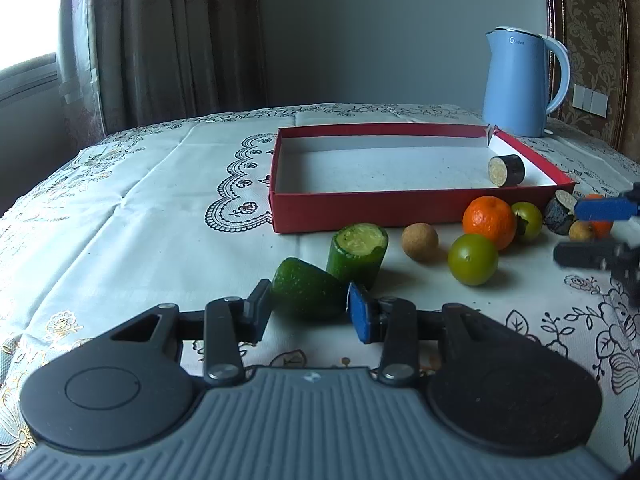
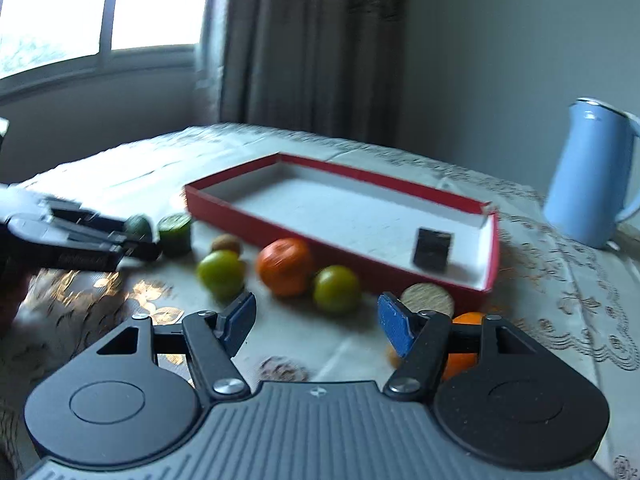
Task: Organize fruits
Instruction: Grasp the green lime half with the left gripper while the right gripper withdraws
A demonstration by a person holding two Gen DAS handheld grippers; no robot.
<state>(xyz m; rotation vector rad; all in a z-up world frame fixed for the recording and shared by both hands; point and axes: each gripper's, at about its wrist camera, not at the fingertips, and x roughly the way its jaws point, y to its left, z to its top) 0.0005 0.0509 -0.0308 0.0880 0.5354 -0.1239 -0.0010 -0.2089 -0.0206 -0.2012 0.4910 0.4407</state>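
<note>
Green cucumber end (image 1: 306,286) sits clamped in your left gripper (image 1: 308,306), down on the tablecloth (image 1: 140,200) before the red box (image 1: 360,206). Right wrist view: your right gripper (image 2: 316,320) gapes empty above scattered fruit, tangerine (image 2: 285,266) ahead.

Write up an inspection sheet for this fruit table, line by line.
Surface: patterned tablecloth.
Job's things: red box holding one dark cut piece; outside it lie an orange, green fruits, a brown round fruit and an upright green cut piece.
Clutter: blue kettle.
Grippers: left claw shut on tapered green piece; right claw open, empty.
Cables: nothing seen.
Surroundings: curtains, window.
</note>
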